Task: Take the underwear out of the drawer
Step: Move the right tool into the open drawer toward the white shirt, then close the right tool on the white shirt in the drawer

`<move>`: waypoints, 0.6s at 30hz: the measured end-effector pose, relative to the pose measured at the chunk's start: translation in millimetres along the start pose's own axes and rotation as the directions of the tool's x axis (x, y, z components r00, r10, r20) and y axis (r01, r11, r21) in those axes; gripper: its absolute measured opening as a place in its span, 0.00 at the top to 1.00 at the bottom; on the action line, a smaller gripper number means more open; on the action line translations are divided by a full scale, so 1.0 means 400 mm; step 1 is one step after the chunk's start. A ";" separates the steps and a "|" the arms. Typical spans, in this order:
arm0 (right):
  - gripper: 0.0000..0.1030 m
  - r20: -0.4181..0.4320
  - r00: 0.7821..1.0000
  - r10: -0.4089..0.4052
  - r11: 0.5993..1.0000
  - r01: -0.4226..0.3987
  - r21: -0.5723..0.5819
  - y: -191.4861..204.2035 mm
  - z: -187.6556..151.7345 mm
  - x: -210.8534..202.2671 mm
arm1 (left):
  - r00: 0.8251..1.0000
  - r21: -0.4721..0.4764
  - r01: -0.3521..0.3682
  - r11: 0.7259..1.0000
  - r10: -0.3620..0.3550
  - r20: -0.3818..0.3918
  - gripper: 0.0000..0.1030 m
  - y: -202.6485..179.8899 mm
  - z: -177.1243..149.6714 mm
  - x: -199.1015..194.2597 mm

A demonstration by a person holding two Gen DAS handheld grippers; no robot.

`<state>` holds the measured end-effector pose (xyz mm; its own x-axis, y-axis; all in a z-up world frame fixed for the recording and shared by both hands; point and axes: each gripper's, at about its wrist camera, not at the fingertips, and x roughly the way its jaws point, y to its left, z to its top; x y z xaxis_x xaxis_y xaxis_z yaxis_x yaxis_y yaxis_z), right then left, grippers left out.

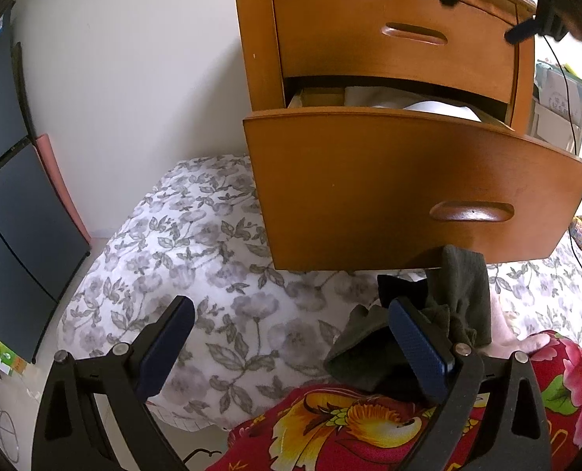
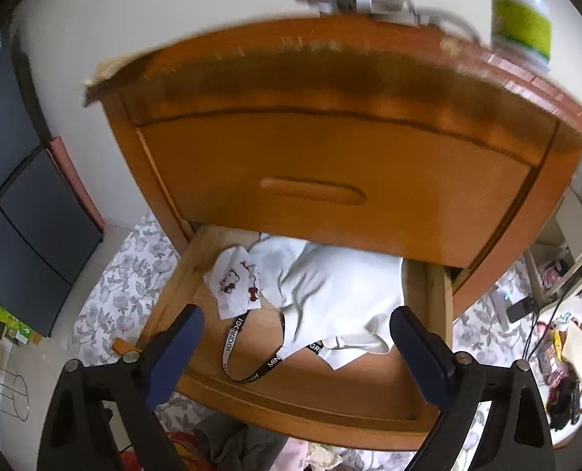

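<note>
Underwear lies in the open lower drawer (image 2: 322, 396) of a wooden nightstand (image 2: 330, 90): a white piece (image 2: 342, 294) spread across the middle and right of the drawer floor, its black lettered waistband (image 2: 236, 347) looping toward the front edge, and a small white piece with a red cartoon print (image 2: 238, 280) just beside it on the left. The right gripper (image 2: 296, 353) hangs over the drawer's front part, jaws spread wide with nothing between the pads, the white piece showing through the gap. A white bottle with a green label (image 2: 520, 15) stands on the nightstand top.

The left gripper (image 1: 291, 347) sits lower, in front of the pulled-out drawer front (image 1: 420, 188), jaws also wide apart and gripping nothing. A dark green cloth (image 1: 459, 294) lies behind its right finger, on a floral sheet (image 1: 196, 235) beside a red flowered blanket (image 1: 330, 431).
</note>
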<state>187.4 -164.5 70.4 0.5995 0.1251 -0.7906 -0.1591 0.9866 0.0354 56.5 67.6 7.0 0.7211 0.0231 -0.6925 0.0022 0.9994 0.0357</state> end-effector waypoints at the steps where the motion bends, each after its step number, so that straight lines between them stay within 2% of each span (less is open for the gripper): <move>1: 0.07 -0.028 1.000 -0.006 1.000 0.006 0.006 -0.002 -0.001 0.026 | 1.000 -0.002 0.002 1.000 -0.002 -0.002 0.04 0.001 0.000 0.001; 4: 0.08 -0.104 0.995 -0.007 1.000 0.008 0.015 -0.004 -0.010 0.093 | 1.000 -0.006 0.007 1.000 -0.007 -0.011 0.04 0.004 -0.001 0.006; 9: 0.11 -0.184 0.983 -0.029 1.000 0.029 -0.001 -0.003 -0.020 0.179 | 1.000 -0.007 0.013 1.000 -0.013 -0.022 0.04 0.004 -0.001 0.011; 18: 0.13 -0.282 0.950 -0.135 0.991 0.132 -0.027 -0.068 -0.021 0.288 | 0.998 -0.028 0.040 0.999 -0.042 -0.047 0.04 0.014 -0.003 0.027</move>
<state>254.1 -177.6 -26.7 0.3696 -0.0435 -0.9282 -0.0991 0.9914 -0.0859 63.6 73.5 -1.0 0.6868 -0.0171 -0.7267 0.0119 0.9999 -0.0123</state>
